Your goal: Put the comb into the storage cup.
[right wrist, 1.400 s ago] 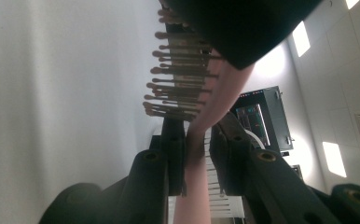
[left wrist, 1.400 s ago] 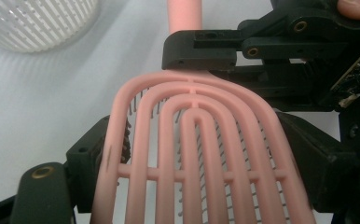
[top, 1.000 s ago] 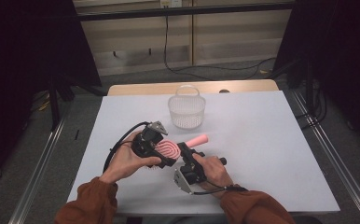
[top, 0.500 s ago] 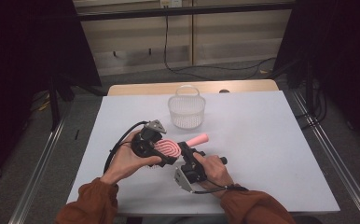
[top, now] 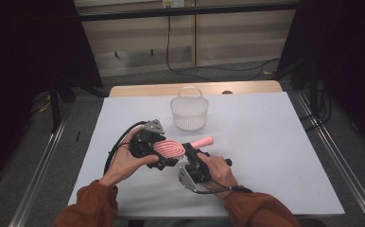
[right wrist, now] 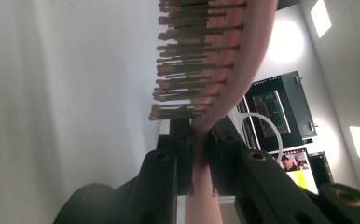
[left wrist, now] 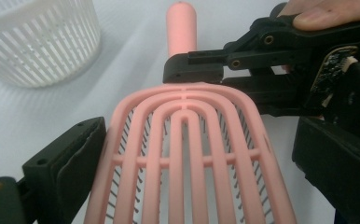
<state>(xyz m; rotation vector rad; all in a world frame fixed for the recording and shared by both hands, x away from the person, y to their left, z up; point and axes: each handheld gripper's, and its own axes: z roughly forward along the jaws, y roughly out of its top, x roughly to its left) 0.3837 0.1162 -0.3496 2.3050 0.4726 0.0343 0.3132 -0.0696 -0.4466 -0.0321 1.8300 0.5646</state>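
Observation:
A pink hairbrush [top: 170, 148] is held just above the white table, its handle [top: 203, 141] pointing to the far right. My right gripper [top: 190, 150] is shut on the brush's neck; in the right gripper view both jaws pinch the pink neck [right wrist: 199, 154] below the bristles [right wrist: 192, 70]. My left gripper [top: 164, 156] straddles the brush head [left wrist: 187, 154]. Its jaws have just been opening, and they now stand beside the head's edges with a gap at the right one. The right gripper [left wrist: 201, 70] shows beyond the head.
A white slotted basket [top: 189, 113] with a bail handle stands upright behind the hands, also seen as the basket [left wrist: 38, 42] at upper left. The white table [top: 275, 142] has bare room at the right and front. Cables trail from both grippers.
The left gripper's jaws stand slightly wider about the brush head. The right hand and the brush have kept their place.

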